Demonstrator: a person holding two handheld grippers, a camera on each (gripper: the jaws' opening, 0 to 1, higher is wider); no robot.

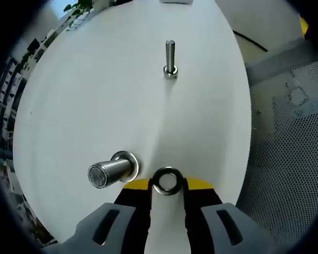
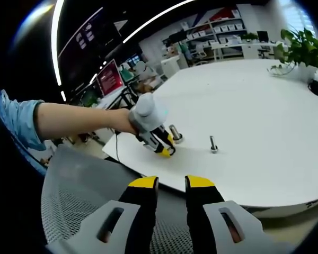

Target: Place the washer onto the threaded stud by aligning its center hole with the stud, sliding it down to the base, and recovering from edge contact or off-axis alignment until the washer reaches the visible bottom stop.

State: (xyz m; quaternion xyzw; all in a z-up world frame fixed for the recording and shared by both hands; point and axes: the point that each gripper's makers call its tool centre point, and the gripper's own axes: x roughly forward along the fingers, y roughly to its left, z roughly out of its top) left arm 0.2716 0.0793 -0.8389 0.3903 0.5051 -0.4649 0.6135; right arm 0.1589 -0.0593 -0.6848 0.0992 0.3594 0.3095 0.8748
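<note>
The washer [image 1: 167,181] sat clamped between the yellow tips of the left gripper [image 1: 167,185], its ring face toward the camera and its centre hole open. It was just beside the large threaded stud [image 1: 107,172], to that stud's right in the left gripper view and not on it; whether their edges touched could not be told. That stud stood on the white table [image 1: 95,95] with its flat end pointing toward the lens, and a flanged ring [image 1: 128,164] lay around its base. Beyond the stud, well apart across bare tabletop, a slimmer bolt [image 1: 170,57] stood upright with a small nut or collar at its foot.

In the right gripper view the left gripper [image 2: 162,147] reached in from the left at the near edge of the table [image 2: 244,111], angled downward, its yellow tips low at the surface just beside the large stud [image 2: 175,133]. A bare forearm [image 2: 79,120] with a blue sleeve [image 2: 18,124] pushed up led to it. The slim bolt [image 2: 213,144] stood to the right of the stud, apart from it.

The right gripper [image 2: 171,185] hung back from the table over a grey perforated mesh surface [image 2: 79,185], its yellow-tipped jaws close together with a narrow gap and nothing between them.

A potted plant [image 2: 302,50] stood at the table's far edge, with shelving [image 2: 222,32] behind.
</note>
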